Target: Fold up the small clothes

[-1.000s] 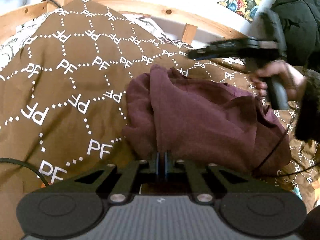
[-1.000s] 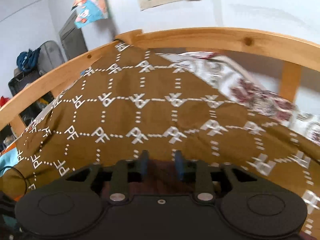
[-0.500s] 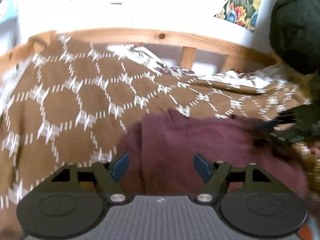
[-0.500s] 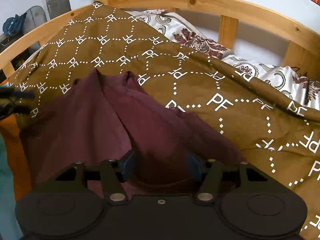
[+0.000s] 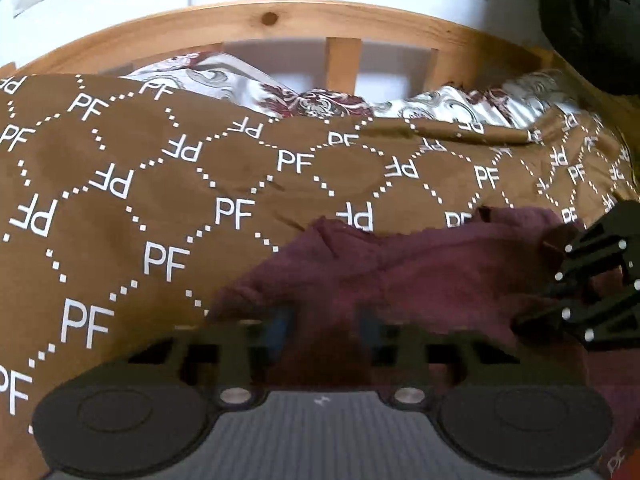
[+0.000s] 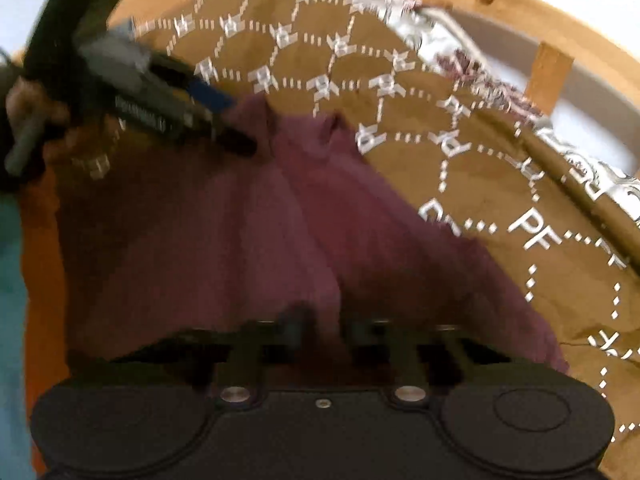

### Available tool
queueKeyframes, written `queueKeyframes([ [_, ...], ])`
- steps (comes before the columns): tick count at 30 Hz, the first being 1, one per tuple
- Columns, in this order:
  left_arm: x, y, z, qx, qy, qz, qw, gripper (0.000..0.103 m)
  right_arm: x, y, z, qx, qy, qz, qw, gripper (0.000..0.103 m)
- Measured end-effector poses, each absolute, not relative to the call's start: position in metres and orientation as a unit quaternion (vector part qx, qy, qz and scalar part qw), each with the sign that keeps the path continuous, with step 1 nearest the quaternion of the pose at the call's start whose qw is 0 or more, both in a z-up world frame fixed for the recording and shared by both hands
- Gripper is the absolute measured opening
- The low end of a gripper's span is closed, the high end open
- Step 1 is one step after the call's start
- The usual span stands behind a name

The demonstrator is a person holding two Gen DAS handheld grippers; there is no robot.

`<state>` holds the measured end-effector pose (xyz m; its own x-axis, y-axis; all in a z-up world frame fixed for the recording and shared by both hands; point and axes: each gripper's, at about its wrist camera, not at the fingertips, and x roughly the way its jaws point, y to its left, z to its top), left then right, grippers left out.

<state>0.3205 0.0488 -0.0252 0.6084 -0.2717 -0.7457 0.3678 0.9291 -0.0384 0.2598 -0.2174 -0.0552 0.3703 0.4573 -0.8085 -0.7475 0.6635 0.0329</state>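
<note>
While the dark red cloth lies on the brown blanket | left gripper just closed, pinching cloth | right gripper just closed, pinching cloth

Left claw: angled downward, jaws just closing, nearly together. Right claw: angled downward, jaws just closed.
</note>
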Motion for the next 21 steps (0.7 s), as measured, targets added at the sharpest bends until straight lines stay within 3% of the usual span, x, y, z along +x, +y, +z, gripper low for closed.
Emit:
queueKeyframes([
  [3,0.313,0.058,-0.018,0.051,0.379,-0.184,0.905,0.007,0.257,-0.218,-0.049,-0.175,0.396,0.375,0.820,0.003],
  [8,0.311,0.086,0.002,-0.020,0.329,-0.163,0.930,0.006,0.269,-0.216,-0.030,-0.151,0.337,0.356,0.858,0.003],
  [12,0.326,0.105,-0.001,-0.054,0.339,-0.127,0.931,0.006,0.294,-0.204,-0.031,-0.142,0.312,0.328,0.880,0.002],
  [16,0.340,0.114,-0.019,-0.083,0.366,-0.106,0.921,0.006,0.314,-0.198,-0.049,-0.127,0.337,0.311,0.879,0.006],
  [19,0.343,0.112,-0.028,-0.078,0.381,-0.106,0.915,0.007,0.309,-0.214,-0.045,-0.096,0.338,0.300,0.887,0.031],
  [21,0.342,0.110,-0.030,-0.076,0.384,-0.107,0.914,0.008,0.303,-0.240,-0.035,-0.070,0.333,0.293,0.894,0.054],
])
